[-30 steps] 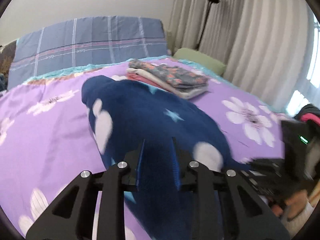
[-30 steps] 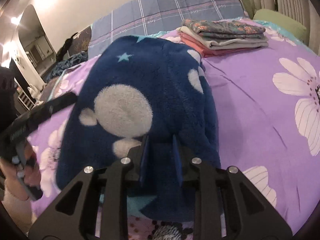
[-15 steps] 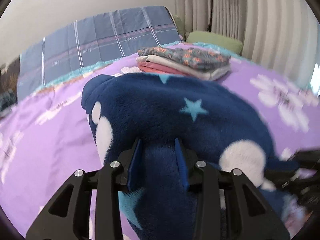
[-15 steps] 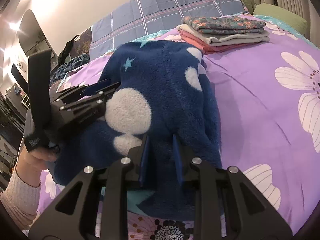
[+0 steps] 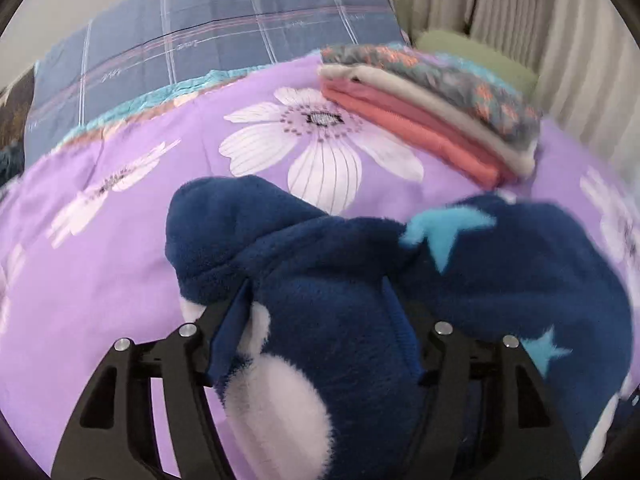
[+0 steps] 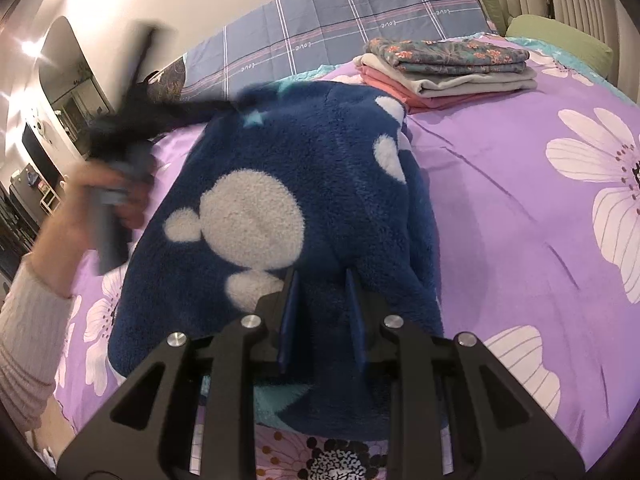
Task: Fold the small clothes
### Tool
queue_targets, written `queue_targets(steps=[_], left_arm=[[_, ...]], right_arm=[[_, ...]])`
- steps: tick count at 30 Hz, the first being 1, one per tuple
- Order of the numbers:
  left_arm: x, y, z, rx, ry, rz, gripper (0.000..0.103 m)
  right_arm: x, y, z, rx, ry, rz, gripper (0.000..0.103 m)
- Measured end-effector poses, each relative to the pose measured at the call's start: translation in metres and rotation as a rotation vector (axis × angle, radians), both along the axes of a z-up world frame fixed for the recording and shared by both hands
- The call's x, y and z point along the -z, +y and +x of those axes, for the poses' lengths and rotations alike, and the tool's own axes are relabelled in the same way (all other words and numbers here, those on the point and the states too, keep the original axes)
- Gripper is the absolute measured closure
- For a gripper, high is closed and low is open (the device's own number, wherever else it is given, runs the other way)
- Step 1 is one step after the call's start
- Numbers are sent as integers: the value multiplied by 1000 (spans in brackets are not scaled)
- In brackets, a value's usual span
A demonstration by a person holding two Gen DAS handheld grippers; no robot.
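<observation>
A purple floral bedspread (image 6: 520,208) covers the bed, with a blue plaid quilt (image 6: 340,20) at its head. A navy fleece garment (image 6: 304,184) with white spots and light-blue stars lies bunched mid-bed, near a stack of folded clothes (image 6: 448,68). The left gripper (image 5: 320,320) has its fingers spread, fleece bulging between them. The right gripper (image 6: 320,300) pinches the garment's near edge.
</observation>
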State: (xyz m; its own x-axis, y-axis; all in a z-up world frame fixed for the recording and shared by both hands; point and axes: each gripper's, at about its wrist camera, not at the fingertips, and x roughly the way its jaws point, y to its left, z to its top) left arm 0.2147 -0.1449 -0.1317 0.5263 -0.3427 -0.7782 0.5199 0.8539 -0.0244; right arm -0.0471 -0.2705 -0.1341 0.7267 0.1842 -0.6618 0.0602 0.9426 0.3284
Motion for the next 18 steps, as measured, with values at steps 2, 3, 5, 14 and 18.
queue_targets(steps=[2,3,5,14,18], left_arm=[[-2,-1,-5,10,-24,24,37],[-1,1,-6,10,-23,18,37],[-5,7,-8,3,-23,-13,36],[-88,31,-17,13,-146,-184,35],[-92,29,7,-7,-125,-180,35]], right_arm=[[0,0,2,2,-8,9,79],[-1,1,3,9,-7,2,79],[-1,3,3,7,-7,-13,79],[-45,11,-5,-33,-22,-126,56],[-96,22,9,-12,-171,-251,51]])
